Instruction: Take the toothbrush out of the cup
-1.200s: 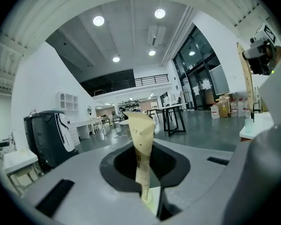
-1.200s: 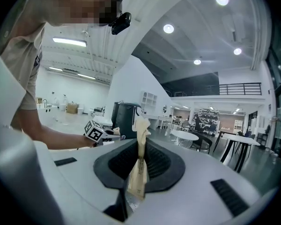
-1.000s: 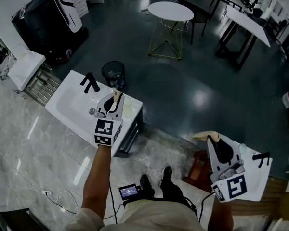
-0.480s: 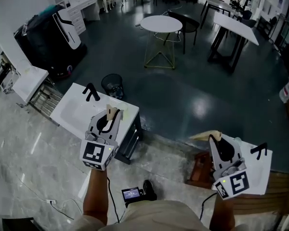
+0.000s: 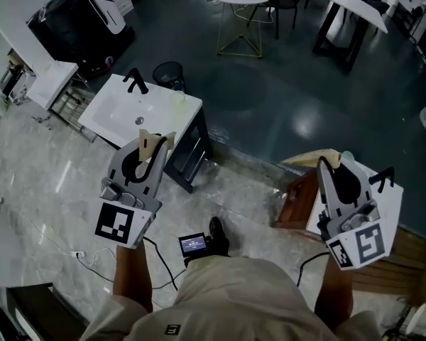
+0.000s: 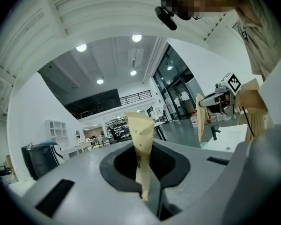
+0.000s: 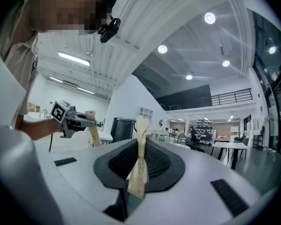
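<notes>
**Status:** no contact with the task objects. I read this as an approach phase.

**Left gripper** point(image 5: 155, 139): sits at 8 o'clock in the head view. It is held level and aimed toward the white sink desk point(image 5: 110, 119) at 10 o'clock. In its own view the tan-taped fingertips point(image 6: 141, 139) lie together with nothing between them.

**Right gripper** point(image 5: 328, 159): sits at 4 o'clock, level, seen against a 2nd white desk point(image 5: 392, 208) that carries a black tap point(image 5: 383, 177). Its fingertips point(image 7: 139, 153) are also pressed together and hold nothing.

**Toothbrush and cup:** I can identify neither in any view, and neither is in a gripper. 1 small pale object point(image 5: 177, 96) sits at the sink desk's far corner, at 3 o'clock from the black faucet point(image 5: 135, 82). It is too small to call a cup. Both gripper views look out across the room, not down onto a desk top.

**Why held so (judgement):**
- Both grippers are empty, level and well apart in front of the body, which reads as a carrying posture.
- Closed jaws have nothing to snag on.
- The person stands on the marble floor point(image 5: 50, 190) between the 2 desks, well apart from the sink desk, so no reach looks possible from here.

**Next move needs (judgement):**
- Face whichever desk bears the cup.
- Open 1 gripper and line its jaws across the toothbrush handle.
- The other gripper could steady the cup.

**Risks (judgement):** the cup could tip on the pull, and a thin handle could slip between the taped pads.
</notes>
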Available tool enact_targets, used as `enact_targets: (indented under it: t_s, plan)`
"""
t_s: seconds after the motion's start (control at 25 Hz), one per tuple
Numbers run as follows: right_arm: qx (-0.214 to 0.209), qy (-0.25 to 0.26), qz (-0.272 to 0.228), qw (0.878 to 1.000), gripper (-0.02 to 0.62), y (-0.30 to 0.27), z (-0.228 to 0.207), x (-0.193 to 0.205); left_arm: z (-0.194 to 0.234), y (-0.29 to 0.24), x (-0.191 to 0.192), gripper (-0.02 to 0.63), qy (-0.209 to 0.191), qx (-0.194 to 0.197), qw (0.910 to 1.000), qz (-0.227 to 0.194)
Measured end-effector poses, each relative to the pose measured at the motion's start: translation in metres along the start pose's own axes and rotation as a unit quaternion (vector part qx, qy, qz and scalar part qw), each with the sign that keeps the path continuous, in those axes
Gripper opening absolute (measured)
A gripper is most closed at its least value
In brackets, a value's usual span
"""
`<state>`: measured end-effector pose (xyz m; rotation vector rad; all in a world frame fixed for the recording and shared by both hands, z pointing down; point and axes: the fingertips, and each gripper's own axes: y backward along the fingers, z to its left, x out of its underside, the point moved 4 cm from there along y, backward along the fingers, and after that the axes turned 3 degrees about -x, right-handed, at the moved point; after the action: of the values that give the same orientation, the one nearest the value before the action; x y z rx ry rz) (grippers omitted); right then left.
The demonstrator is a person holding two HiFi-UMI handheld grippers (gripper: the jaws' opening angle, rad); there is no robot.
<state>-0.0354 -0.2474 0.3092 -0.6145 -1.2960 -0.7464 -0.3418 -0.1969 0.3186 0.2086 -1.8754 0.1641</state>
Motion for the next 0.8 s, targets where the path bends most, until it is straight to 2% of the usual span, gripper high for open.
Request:
enact_targets:
  t_s: [0.4, 0.8]
  plan:
    - [-0.005, 0.012, -0.015, 1.0, 0.04, 0.099, 0.031, -0.019, -0.071, 0.087, -0.024, 0.038, 0.0, -0.008, 1.0, -0.001]
    - [0.0, 0.008, -0.018, 1.0, 0.04, 0.15, 0.047, -0.021, -0.103, 0.128, -0.041, 0.038, -0.004, -0.011, 0.9999, -0.004]
